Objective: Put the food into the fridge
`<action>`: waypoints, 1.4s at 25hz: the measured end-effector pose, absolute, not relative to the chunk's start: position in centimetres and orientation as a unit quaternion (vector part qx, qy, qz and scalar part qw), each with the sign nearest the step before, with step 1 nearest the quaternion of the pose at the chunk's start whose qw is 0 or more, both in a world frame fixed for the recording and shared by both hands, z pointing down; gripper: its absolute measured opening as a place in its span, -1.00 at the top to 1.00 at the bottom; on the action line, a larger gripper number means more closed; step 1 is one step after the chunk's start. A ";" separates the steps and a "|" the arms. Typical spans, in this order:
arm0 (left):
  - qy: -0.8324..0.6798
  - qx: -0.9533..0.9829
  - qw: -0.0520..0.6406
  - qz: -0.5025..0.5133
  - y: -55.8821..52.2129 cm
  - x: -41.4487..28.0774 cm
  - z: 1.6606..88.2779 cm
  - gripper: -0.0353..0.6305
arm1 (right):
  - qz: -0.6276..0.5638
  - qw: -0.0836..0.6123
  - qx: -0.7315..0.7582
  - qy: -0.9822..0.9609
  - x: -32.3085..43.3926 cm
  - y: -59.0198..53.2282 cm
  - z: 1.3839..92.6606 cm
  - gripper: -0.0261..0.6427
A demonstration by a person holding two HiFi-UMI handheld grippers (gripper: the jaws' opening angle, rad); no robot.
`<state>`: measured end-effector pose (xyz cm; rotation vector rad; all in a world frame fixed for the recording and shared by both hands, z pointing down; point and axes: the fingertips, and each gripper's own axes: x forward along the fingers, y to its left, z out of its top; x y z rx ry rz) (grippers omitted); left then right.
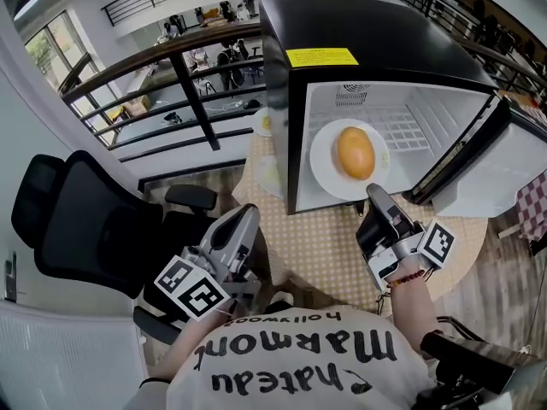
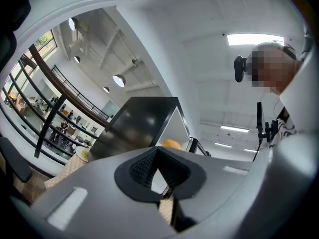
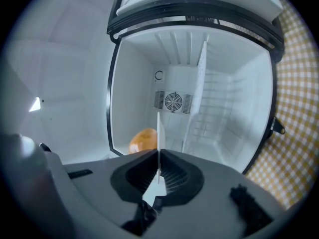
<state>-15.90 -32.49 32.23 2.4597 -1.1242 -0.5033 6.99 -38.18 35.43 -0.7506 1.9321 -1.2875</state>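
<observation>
A white plate [image 1: 329, 165] carries a round orange-yellow food [image 1: 355, 152]. It hangs at the mouth of the open black mini fridge [image 1: 359, 32], toward the opening's left side. My right gripper [image 1: 376, 193] is shut on the plate's near rim. In the right gripper view the plate [image 3: 158, 128] shows edge-on between the pads of the right gripper [image 3: 158, 166], with the food [image 3: 143, 140] to its left and the white fridge interior [image 3: 219, 98] behind. My left gripper [image 1: 244, 216] stays low near the person's body, shut and empty, and its own view shows the left gripper [image 2: 157, 151] facing the fridge [image 2: 139, 118].
The fridge door [image 1: 504, 169] stands open at the right. The fridge sits on a round table with a yellow checked cloth [image 1: 325, 246]. A black office chair [image 1: 85, 220] stands at the left, with a dark railing [image 1: 171, 67] beyond. A wire shelf [image 3: 209, 108] shows inside the fridge.
</observation>
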 end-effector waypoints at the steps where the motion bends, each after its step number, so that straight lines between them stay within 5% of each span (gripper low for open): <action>1: -0.400 0.878 0.194 -0.179 -32.6 -15.9 32.2 0.88 | -0.498 0.341 -0.291 0.743 6.8 -38.4 35.6 0.84; 35: -0.399 0.877 0.196 -0.183 -37.2 -21.4 31.8 0.88 | -0.538 0.337 -0.369 0.678 4.9 -43.5 39.3 0.84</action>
